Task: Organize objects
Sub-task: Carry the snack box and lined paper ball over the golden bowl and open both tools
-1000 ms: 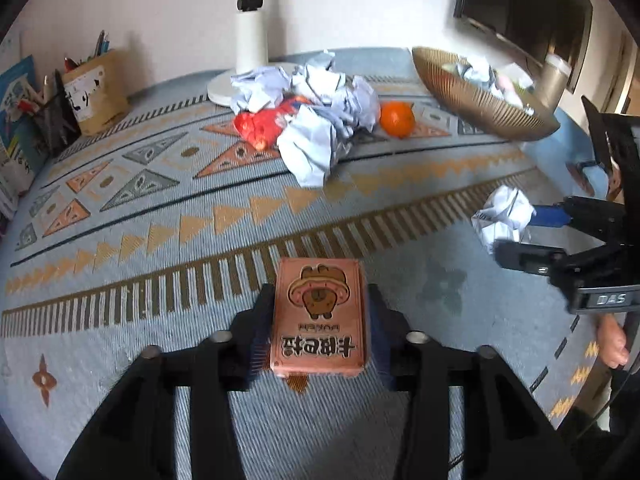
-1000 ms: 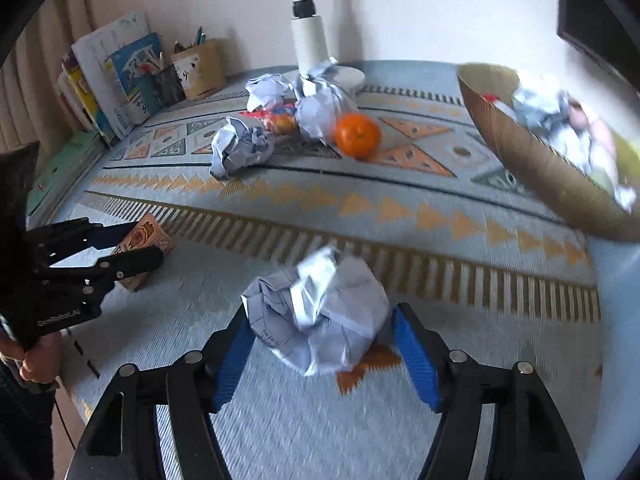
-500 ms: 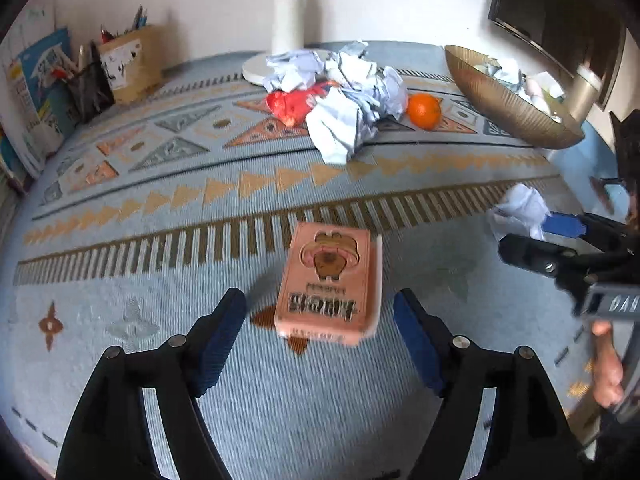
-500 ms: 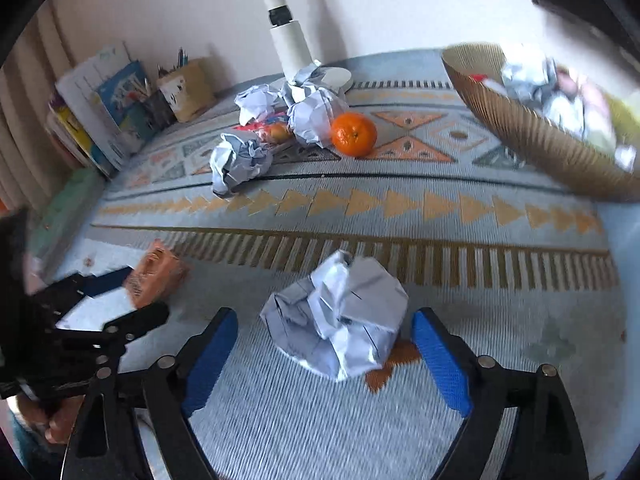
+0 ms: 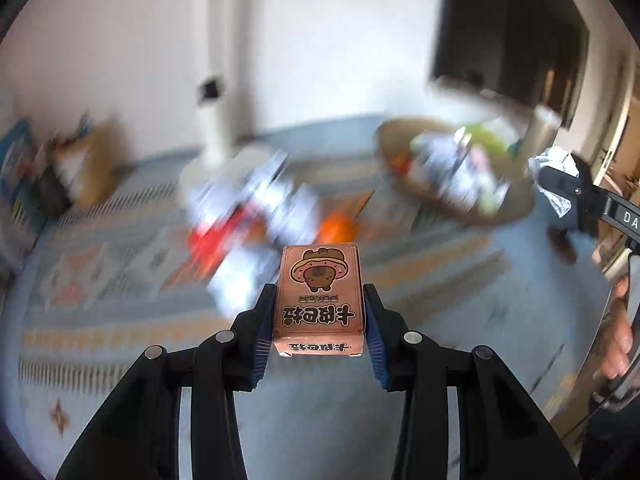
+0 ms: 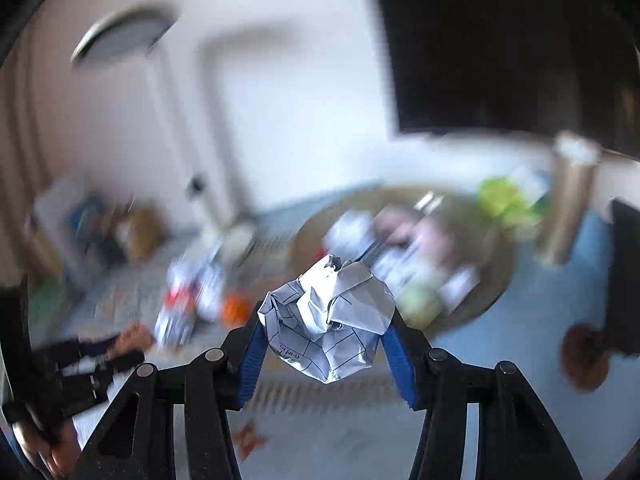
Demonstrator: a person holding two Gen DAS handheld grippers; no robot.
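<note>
A pink card box (image 5: 319,280) with a cartoon bear is lifted off the patterned cloth (image 5: 120,312). My left gripper (image 5: 319,294) is closing its jaws on the box, and the blue pads press its sides. In the right wrist view a crumpled white paper ball (image 6: 328,320) sits between the blue pads of my right gripper (image 6: 325,322), whose jaws are closing on it, above the table. The left wrist view shows the right gripper (image 5: 568,188) at the far right with the paper ball (image 5: 554,164). The left gripper (image 6: 120,356) appears blurred at lower left.
A wicker bowl (image 5: 512,216) with papers and packets stands at the back right. A blurred heap of crumpled papers (image 5: 256,200), a red packet (image 5: 208,240) and an orange (image 5: 334,228) lie mid-table by a white lamp pole (image 5: 218,120). Books (image 5: 24,168) stand at far left.
Both grippers went from open around their things to shut on them. Box and paper ball rose off the cloth, and both views swung up toward the bowl.
</note>
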